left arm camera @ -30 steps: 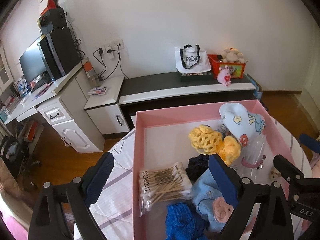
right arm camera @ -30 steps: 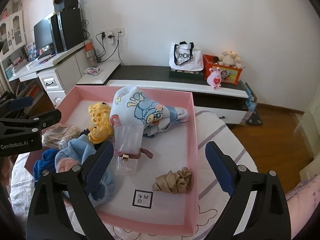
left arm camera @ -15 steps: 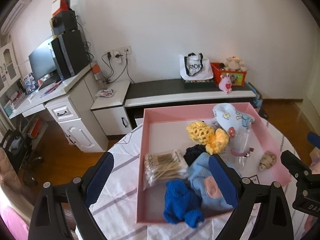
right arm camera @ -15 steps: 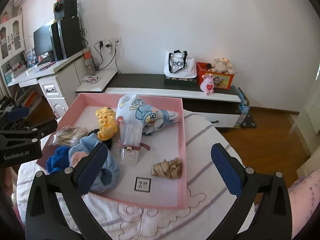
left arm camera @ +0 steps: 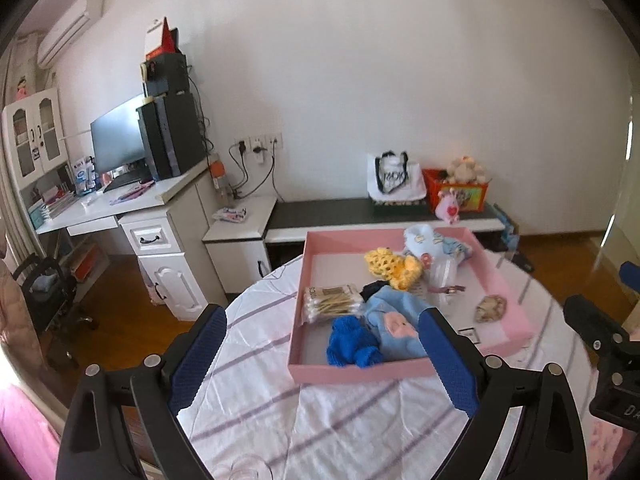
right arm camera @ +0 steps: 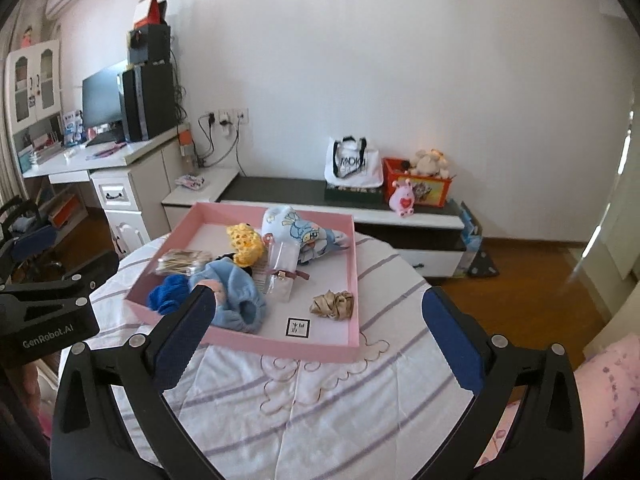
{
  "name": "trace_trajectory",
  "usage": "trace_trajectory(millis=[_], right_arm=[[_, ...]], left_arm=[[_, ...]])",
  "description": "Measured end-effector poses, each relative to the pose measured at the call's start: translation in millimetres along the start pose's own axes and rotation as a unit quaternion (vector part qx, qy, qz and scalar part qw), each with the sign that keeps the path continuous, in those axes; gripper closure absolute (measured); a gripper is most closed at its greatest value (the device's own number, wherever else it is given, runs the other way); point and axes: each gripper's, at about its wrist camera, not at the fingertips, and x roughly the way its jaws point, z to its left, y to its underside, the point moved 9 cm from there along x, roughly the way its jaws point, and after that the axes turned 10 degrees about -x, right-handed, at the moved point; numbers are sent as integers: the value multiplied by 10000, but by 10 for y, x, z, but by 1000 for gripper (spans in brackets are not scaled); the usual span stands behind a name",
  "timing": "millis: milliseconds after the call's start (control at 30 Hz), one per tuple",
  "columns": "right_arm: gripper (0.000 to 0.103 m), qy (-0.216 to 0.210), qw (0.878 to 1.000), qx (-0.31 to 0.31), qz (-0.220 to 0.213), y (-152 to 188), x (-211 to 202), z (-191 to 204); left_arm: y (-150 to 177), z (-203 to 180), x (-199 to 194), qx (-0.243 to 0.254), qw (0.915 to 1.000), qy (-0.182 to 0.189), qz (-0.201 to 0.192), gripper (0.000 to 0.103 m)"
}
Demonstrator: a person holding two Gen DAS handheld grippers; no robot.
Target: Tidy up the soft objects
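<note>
Stock before you, largest first:
- Round table, striped cloth.
- Pink tray on it, holding the soft items: light blue plush, royal blue knit, yellow crochet, tan scrunchie.
- Your left gripper and right gripper: jaws spread, empty, short of the tray.

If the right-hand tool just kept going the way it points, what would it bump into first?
Probably the near wall of the pink tray, or the striped tablecloth just before it. The right tool is open and empty, aimed downward at the tray; depth is uncertain.
</note>
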Motion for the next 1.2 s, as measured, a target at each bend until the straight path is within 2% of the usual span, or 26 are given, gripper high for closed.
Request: trace_trajectory(millis=[167, 267, 333, 433, 633, 833, 1200], right_arm=[[0, 189, 9991, -88, -376, -5, -453, 20], [0, 215, 9979, -52, -607, -2, -748, 23], [0, 110, 9968, 49, -795, -2, -935, 14], [0, 352, 9933, 101, -1093, -20, -1232, -38], [0, 486, 9867, 96, -1548, -31, -1702, -23], [0, 616, 9810, 15, -1839, -22, -2042, 17], [0, 732, 9761, 71, -2044, 78, -2263, 9]], left_arm=[[126, 28, -548, -107, 9991, 53, -404, 6], [145, 34, -908, -144, 9973, 151, -704, 0], [170, 36, -1161, -153, 9952, 213, -947, 0], [229, 63, -1495, -161, 9917, 214, -1256, 0], [372, 146, -2065, -311, 9845, 324, -1694, 0], [510, 203, -2435, -407, 9794, 482, -1920, 0], [633, 230, -2610, -380, 9764, 410, -2088, 0]])
